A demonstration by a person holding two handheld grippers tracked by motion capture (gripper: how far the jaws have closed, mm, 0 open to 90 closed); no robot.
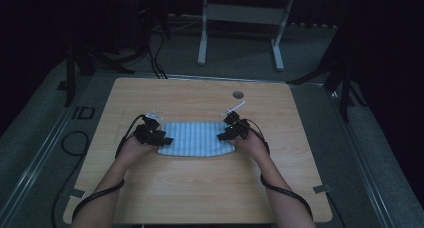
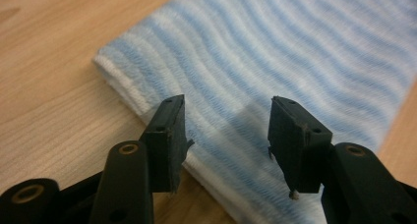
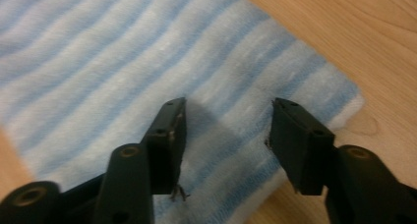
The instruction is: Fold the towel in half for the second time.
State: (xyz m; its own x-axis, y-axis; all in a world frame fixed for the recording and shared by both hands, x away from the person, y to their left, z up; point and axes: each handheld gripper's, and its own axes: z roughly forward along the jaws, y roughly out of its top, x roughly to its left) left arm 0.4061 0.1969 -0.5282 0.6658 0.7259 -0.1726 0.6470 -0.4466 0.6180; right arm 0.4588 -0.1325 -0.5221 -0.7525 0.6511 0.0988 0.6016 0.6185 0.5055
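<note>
In the high view a folded blue-and-white striped cloth (image 1: 196, 138) lies flat near the middle of a light wooden table (image 1: 200, 193), with its long side running across the table. The left gripper (image 1: 159, 136) sits at the cloth's left end and the right gripper (image 1: 223, 134) at its right end, each held in one of the person's hands, forearms coming in from the bottom edge and a black cable trailing back from each along the tabletop. A small round hole (image 1: 238, 94) shows in the table beyond the cloth, and a pale frame on two legs (image 1: 240, 18) stands on the floor past the far edge. In the left gripper view the left gripper (image 2: 227, 135) has its jaws spread wide with a clear gap between them, nothing between them, poised over the near edge of the cloth (image 2: 275, 52), whose folded corner lies to the left on the bare wood. In the right gripper view the right gripper (image 3: 227, 135) is likewise wide open and grips nothing, its jaws over the cloth (image 3: 108, 62) close to a corner, which lies to the right against the table (image 3: 344, 32); whether the jaw tips touch the fabric cannot be told
</note>
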